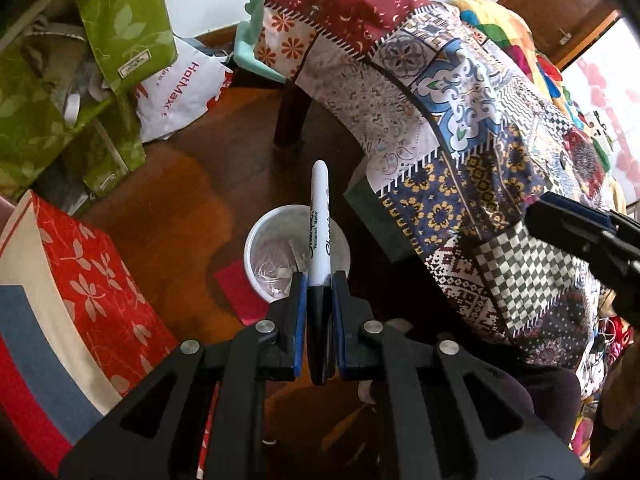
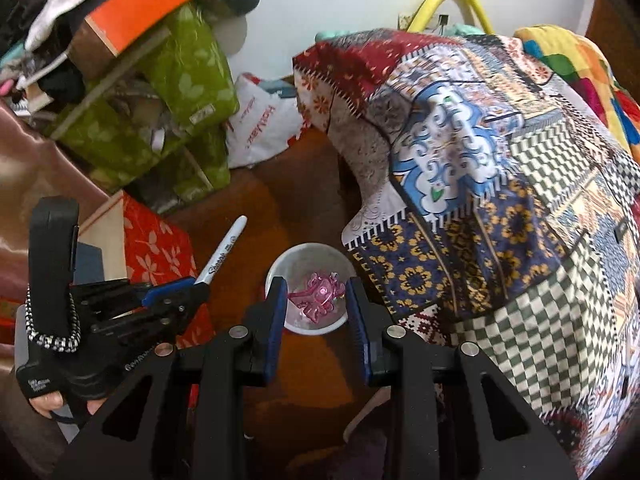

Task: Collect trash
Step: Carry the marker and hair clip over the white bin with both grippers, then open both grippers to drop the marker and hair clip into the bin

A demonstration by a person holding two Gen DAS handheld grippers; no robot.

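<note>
A white marker [image 1: 320, 200] with a black cap is clamped by its cap end in my left gripper [image 1: 320, 278], its tip pointing out over a white cup [image 1: 256, 240] on the wooden floor. The cup holds white threads and scraps. In the right wrist view my right gripper [image 2: 318, 284] hangs above the same cup [image 2: 312, 250], its pads shut on a crumpled pink clear plastic piece [image 2: 316, 298]. Left of it, the left gripper [image 2: 192, 284] shows with the marker [image 2: 224, 248]. The right gripper [image 1: 568, 220] enters the left wrist view at the right edge.
A patchwork cloth [image 1: 460, 120] drapes furniture right of the cup. Green floral bags [image 1: 120, 20], a white shopping bag [image 1: 180, 88] and a red floral box [image 1: 80, 280] crowd the left. A red paper [image 1: 236, 292] lies by the cup. A hand [image 2: 48, 400] holds the left gripper.
</note>
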